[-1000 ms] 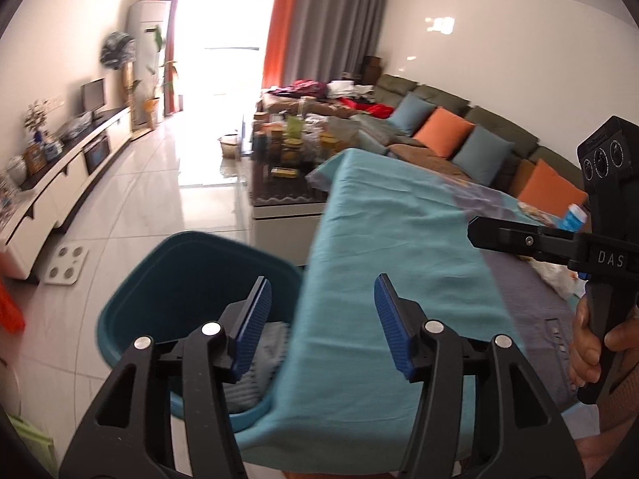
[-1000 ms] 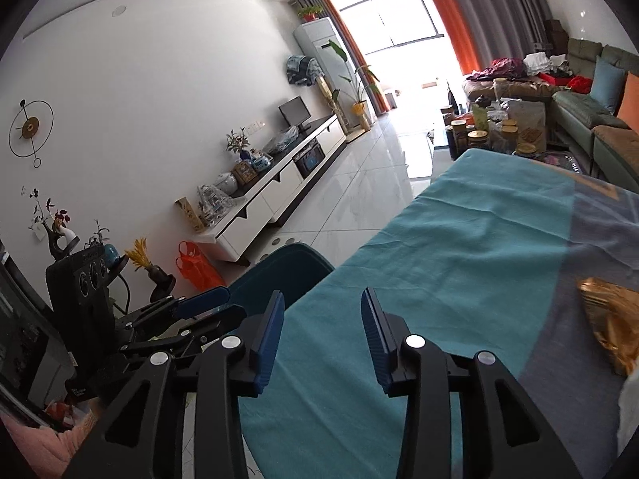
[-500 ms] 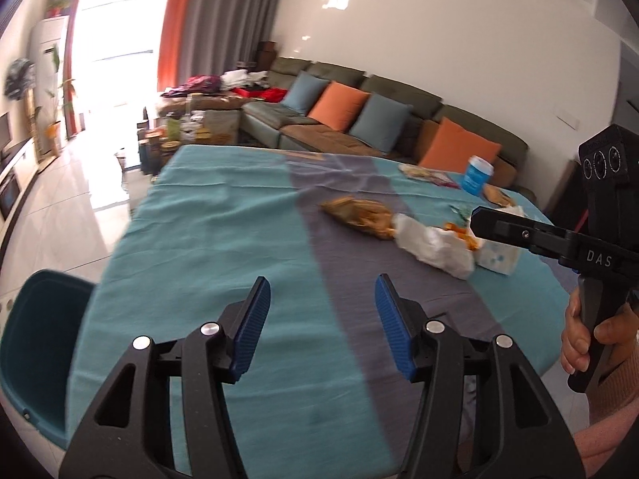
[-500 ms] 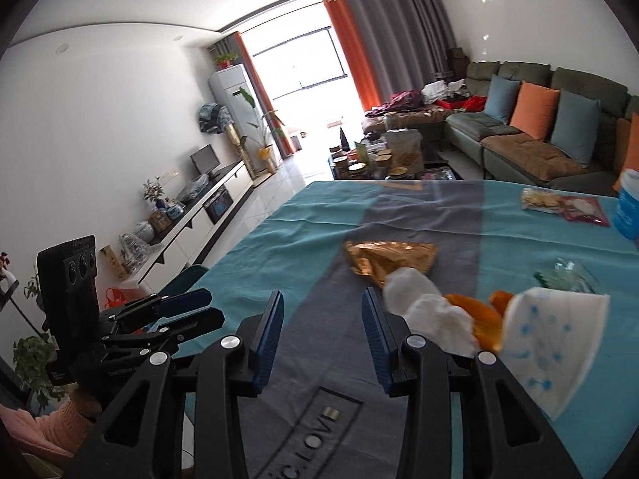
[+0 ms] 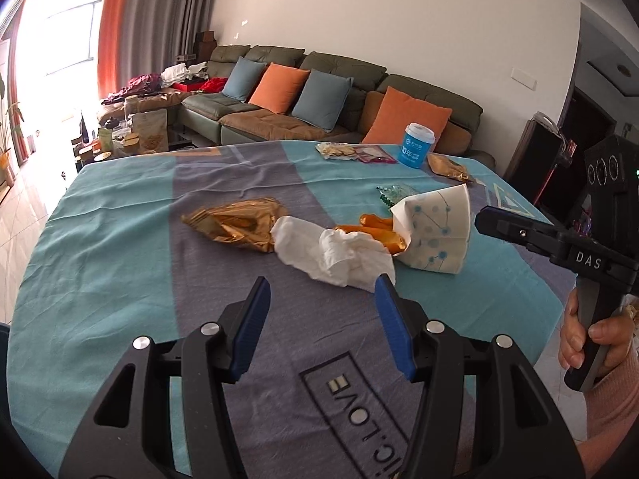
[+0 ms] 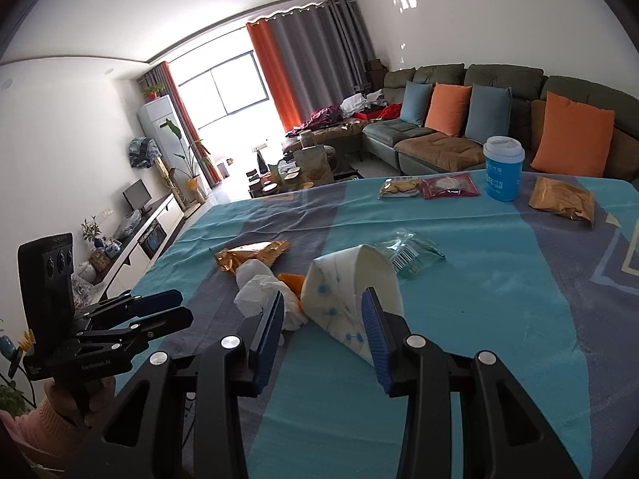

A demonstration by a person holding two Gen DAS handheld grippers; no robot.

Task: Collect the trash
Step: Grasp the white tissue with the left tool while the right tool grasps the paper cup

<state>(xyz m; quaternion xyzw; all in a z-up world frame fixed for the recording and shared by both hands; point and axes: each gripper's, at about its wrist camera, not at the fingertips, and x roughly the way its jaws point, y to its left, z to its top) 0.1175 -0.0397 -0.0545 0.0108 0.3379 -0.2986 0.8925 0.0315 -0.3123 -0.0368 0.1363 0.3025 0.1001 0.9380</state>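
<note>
Both tools have swung off the floor side of the table onto the litter in the last second; the teal bin that filled my left view then is now out of frame. My right gripper [image 6: 323, 317] has its jaws apart, empty, lined up on the tipped paper cup [image 6: 351, 299], which lies on its side between the blue pads without clear contact. My left gripper [image 5: 321, 305] is likewise spread and holds nothing; it hovers above the tablecloth [image 5: 120, 239], just short of the crumpled white tissue [image 5: 335, 253].

Outward from there: orange scraps [image 5: 379, 233] touch tissue and cup mouth, a gold foil wrapper [image 5: 235, 221] lies against the tissue's far side, and a clear green-printed wrapper [image 6: 411, 253] sits behind the cup. Well apart, near the far edge, are a blue lidded cup [image 6: 502, 169], two snack packets [image 6: 429, 185] and a brown pouch [image 6: 563, 199].

Judgement: search is over, first pick is pending; nothing collected yet. The cup looks light and crushable, so a gentle close suits it.
</note>
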